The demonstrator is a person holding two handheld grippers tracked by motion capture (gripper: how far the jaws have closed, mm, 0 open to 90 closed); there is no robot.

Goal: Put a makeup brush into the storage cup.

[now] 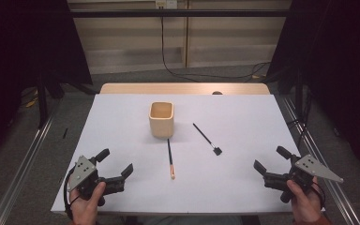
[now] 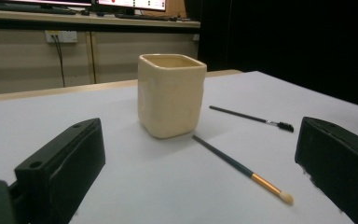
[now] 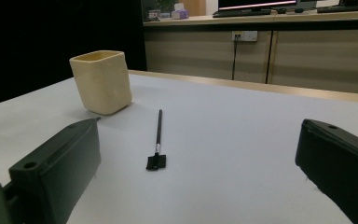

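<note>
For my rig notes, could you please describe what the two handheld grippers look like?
Both are matte black tools, each with two blocky black jaws. The left gripper and the right gripper each carry a grey three-cornered plate on top, dotted with small holes. A black cable loops by the left hand. Up close, the jaw blocks show round screw holes.

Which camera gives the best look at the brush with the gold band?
The left gripper view: the gold-banded brush lies close, showing its dark handle, band and pale tip. The high view shows it small, below the cup.
</note>
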